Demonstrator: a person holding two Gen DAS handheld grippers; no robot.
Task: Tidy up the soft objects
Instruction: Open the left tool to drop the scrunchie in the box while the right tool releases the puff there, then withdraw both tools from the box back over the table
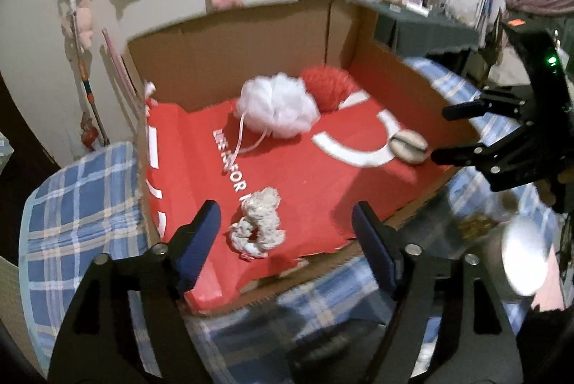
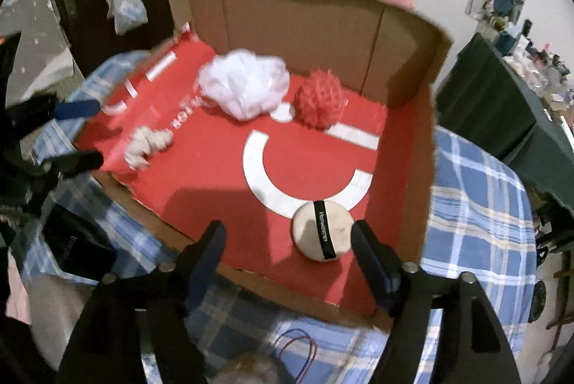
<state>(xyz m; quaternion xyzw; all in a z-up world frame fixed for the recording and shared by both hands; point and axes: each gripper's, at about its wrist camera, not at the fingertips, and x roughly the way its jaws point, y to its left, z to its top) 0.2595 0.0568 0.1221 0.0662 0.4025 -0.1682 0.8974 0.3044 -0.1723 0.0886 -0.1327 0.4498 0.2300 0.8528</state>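
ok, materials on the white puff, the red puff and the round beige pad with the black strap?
White puff: gathered plastic mesh by the look, slightly glossy, ruffled, with a ribbon loop.
Red puff: the same ruffled shape but duller; mesh or yarn, too blurred to settle.
Beige pad: a soft matte velour-like face, probably a powder puff; its black strap looks like smooth printed ribbon.

two bath poufs (image 1: 278, 106), one rope knot (image 1: 259, 222), one puff (image 2: 320, 230)

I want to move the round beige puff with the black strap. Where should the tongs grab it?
Grip the beige puff across its rounded edge, coming from above with the right tongs. It lies flat on the red sheet, strap up, with open space on both sides.
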